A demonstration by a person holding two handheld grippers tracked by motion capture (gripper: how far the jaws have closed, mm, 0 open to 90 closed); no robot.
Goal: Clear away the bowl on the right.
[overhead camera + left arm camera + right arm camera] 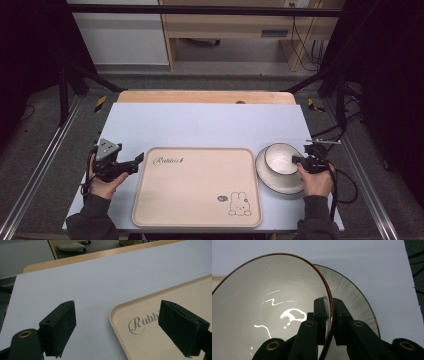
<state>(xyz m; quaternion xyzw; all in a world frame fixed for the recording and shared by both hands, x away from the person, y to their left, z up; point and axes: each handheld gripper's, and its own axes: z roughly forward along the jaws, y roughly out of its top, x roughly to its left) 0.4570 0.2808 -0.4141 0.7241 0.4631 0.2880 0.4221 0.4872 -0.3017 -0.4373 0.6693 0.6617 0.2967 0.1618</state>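
Right gripper [330,322]: jaws clamped on the rim of the white bowl [269,307], one inside, one outside.
Bowl: sits on the grey-rimmed plate [267,175], just right of the beige tray [197,187].
Left gripper [125,327]: jaws wide apart, holding nothing, over the tray's near-left corner.

Glossy glazed ceramic bowl [269,307] and plate [354,297]; matt smooth plastic tray [197,187]; matt pale tabletop [200,125].

White bowl [280,158] — brown rim; beige tray [197,187].
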